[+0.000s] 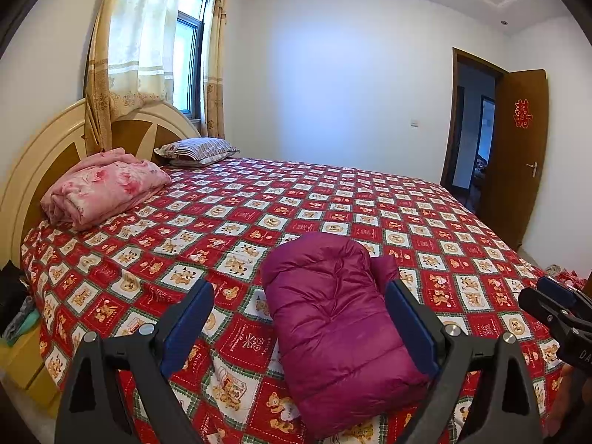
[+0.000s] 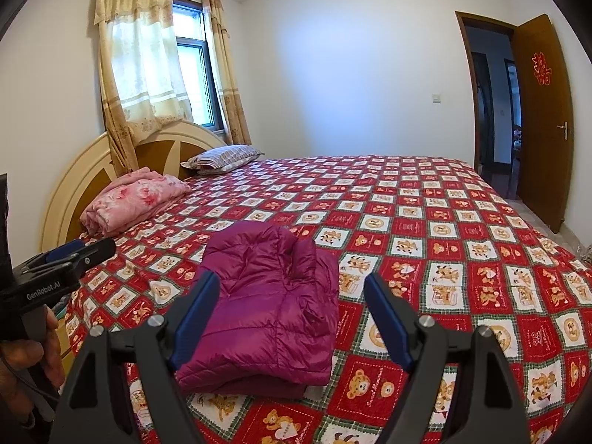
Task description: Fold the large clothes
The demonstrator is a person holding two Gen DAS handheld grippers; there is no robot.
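A purple puffer jacket (image 1: 335, 327) lies folded into a thick bundle on the red patterned bedspread (image 1: 236, 222), near the edge of the bed closest to both cameras.

The left gripper (image 1: 299, 318) hangs above the bed with its 2 blue-padded fingers (image 1: 187, 327) spread wide and nothing between them. In the left wrist view the jacket lies between the fingers and below them, closer to the right-hand finger, which overlaps its edge in the picture; whether it touches the fabric cannot be told.

The right gripper (image 2: 290, 312) is also spread wide and holds nothing. In the right wrist view the jacket (image 2: 270, 303) lies toward its left-hand finger, and the right-hand finger stands over bare bedspread (image 2: 425, 222), apart from the jacket.

Each gripper shows at the edge of the other's view, 1 on either side of the jacket.

At the head of the bed, well away from the jacket, a folded pink blanket (image 1: 105, 188) and a striped pillow (image 1: 198, 150) rest against the headboard (image 1: 48, 140).
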